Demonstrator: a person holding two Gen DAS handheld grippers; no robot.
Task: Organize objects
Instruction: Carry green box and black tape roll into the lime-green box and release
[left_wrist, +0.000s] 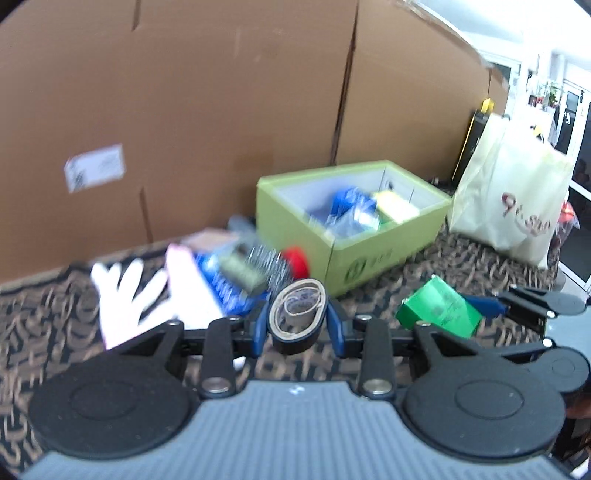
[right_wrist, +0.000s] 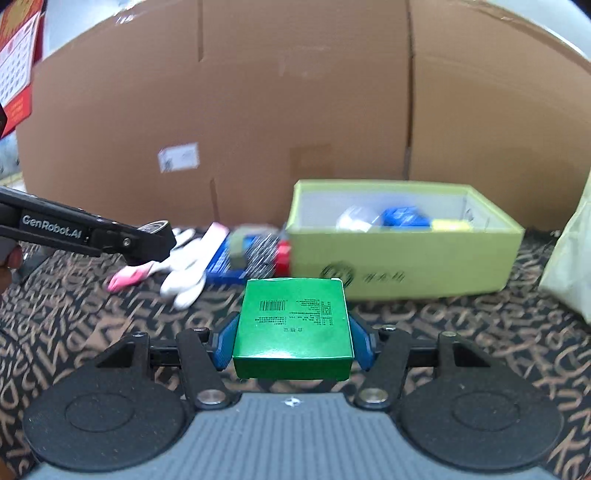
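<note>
My left gripper (left_wrist: 297, 326) is shut on a roll of tape (left_wrist: 297, 314), black outside and tan inside, held above the patterned cloth. My right gripper (right_wrist: 293, 341) is shut on a green carton (right_wrist: 293, 328) with a barcode on top; the carton also shows in the left wrist view (left_wrist: 439, 308). A lime-green open box (left_wrist: 384, 243) stands behind, holding blue, yellow and clear items; it also shows in the right wrist view (right_wrist: 406, 266). A pile of loose items lies left of the box: white gloves (left_wrist: 125, 295), a pink piece (right_wrist: 129, 278), a blue pack (right_wrist: 225, 267), a red item (left_wrist: 297, 260).
A large cardboard box (left_wrist: 221, 110) forms a wall behind everything. A pale plastic bag (left_wrist: 513, 199) stands right of the lime box. The left gripper's body (right_wrist: 85, 232) crosses the left side of the right wrist view. The patterned brown cloth (right_wrist: 461, 332) covers the surface.
</note>
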